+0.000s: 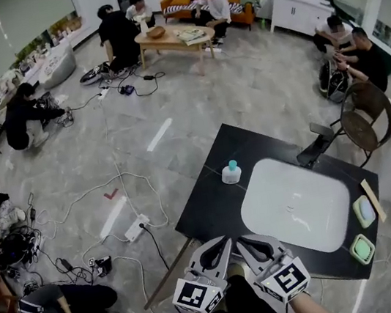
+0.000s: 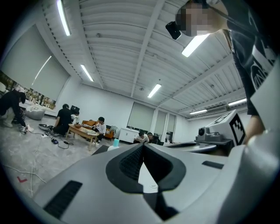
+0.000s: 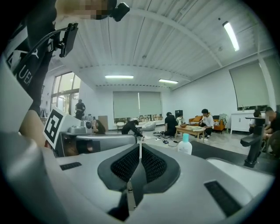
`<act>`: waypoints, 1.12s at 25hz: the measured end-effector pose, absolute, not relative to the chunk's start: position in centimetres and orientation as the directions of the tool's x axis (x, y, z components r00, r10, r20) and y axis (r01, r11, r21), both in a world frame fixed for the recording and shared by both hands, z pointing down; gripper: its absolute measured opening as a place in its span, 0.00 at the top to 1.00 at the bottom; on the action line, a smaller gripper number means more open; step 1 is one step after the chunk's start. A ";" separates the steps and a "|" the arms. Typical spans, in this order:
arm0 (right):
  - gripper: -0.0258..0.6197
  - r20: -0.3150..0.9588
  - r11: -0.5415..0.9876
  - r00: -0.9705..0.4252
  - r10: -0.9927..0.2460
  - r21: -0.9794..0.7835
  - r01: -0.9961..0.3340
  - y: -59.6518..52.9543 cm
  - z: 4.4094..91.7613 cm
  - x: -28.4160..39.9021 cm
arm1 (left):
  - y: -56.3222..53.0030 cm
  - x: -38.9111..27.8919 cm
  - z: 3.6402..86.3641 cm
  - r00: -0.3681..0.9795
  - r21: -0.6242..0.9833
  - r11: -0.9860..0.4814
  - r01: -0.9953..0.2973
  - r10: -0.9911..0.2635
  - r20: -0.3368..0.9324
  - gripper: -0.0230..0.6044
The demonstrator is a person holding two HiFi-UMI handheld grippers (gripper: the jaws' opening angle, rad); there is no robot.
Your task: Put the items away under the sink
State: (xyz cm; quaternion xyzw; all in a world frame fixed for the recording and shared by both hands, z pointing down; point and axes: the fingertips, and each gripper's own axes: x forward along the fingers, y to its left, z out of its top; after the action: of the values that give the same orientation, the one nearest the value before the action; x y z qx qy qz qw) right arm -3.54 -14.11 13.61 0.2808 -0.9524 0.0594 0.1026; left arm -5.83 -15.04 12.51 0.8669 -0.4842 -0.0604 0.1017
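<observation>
1. Head view: the left gripper and right gripper hang side by side at the near edge of the black counter. Each has its jaws together and carries nothing. The bottle stands upright just beside the far-left corner of the sink. Two small green dishes sit at the sink's right end, with a pale stick beside them. The two tools are so close that opening either one could knock its neighbour.

2. Left gripper view: the left gripper has its pads pressed shut on nothing. The bottle shows small beyond the tips, well apart from them. If the jaws arrive closed, I'd expect them to shove the bottle rather than take it. It looks tall and light, so it may topple towards the basin.

3. Right gripper view: the right gripper is likewise closed and empty. The bottle is ahead to the right, and the faucet stands further right. A reach towards the dishes could snag that faucet. No view shows the space under the sink (a real worry), so stowing items there risks bumping the counter edge.
</observation>
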 end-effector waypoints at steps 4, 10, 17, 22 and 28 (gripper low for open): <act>0.91 0.245 0.838 -0.821 -0.515 -0.059 -0.543 -17.4 14.5 -3.3 | -18.5 -5.5 13.1 0.507 0.234 -0.493 -0.838 -0.862 0.000 0.95; 0.91 0.267 0.821 -0.807 -0.527 -0.084 -0.564 -21.4 16.0 -2.6 | -22.4 -4.8 14.8 0.487 0.240 -0.466 -0.852 -0.873 0.035 0.95; 0.91 0.278 0.824 -0.816 -0.507 -0.120 -0.554 -25.2 17.8 -2.8 | -25.9 -4.6 16.3 0.450 0.292 -0.416 -0.862 -0.891 0.061 0.95; 0.91 0.303 0.819 -0.812 -0.499 -0.141 -0.556 -27.8 19.0 -2.8 | -27.7 -5.1 17.2 0.431 0.305 -0.390 -0.869 -0.899 0.080 0.95; 0.91 0.341 0.814 -0.802 -0.491 -0.148 -0.561 -29.7 20.7 -2.7 | -29.3 -5.0 18.8 0.425 0.302 -0.376 -0.876 -0.897 0.117 0.95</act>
State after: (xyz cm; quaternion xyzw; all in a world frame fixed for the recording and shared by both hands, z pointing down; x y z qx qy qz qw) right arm -2.66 -29.66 20.72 0.2795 -0.9413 0.1216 0.1448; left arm -4.99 -29.27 18.83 0.8288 -0.5349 -0.0331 0.1605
